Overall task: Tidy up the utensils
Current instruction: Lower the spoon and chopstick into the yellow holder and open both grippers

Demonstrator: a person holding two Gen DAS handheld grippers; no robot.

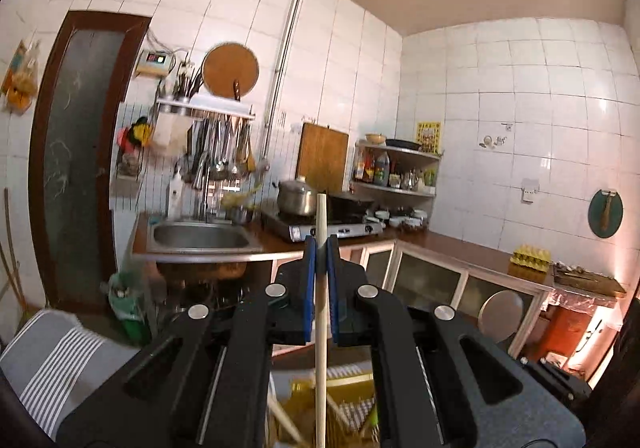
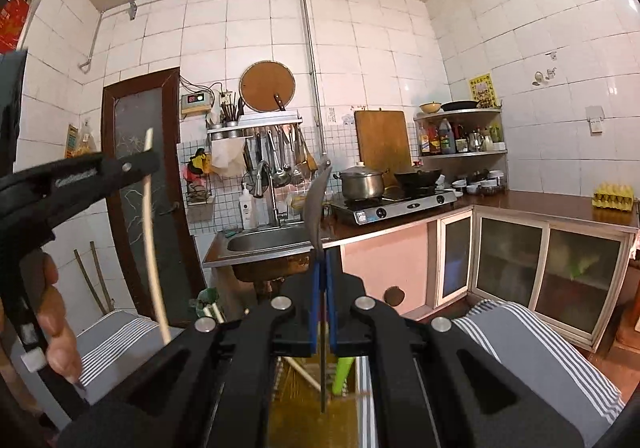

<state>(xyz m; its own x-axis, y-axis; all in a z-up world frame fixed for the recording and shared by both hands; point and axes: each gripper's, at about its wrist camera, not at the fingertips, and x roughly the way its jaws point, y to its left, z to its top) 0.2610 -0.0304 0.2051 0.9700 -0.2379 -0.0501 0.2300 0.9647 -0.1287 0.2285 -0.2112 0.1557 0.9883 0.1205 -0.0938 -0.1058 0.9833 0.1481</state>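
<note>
The left gripper has its blue fingers clamped on a pale wooden chopstick, which stands upright through the centre of the left wrist view, its top end over the stove. In the right wrist view the same chopstick shows at the left, held by the left gripper with the person's hand on its handle. The right gripper has its fingers pressed together on a thin metal utensil, grey and flat, rising at a slight tilt at frame centre; I cannot tell what kind it is. Below both grippers, at the bottom centre, lies a yellow tray holding a green-handled item and more sticks, blurred.

The room is a white-tiled kitchen. A steel sink sits in the brown table, with a gas stove carrying a pot and a wok to its right. A rack of ladles, a round wooden board and a corner shelf of bottles hang above. An egg carton is at the far right.
</note>
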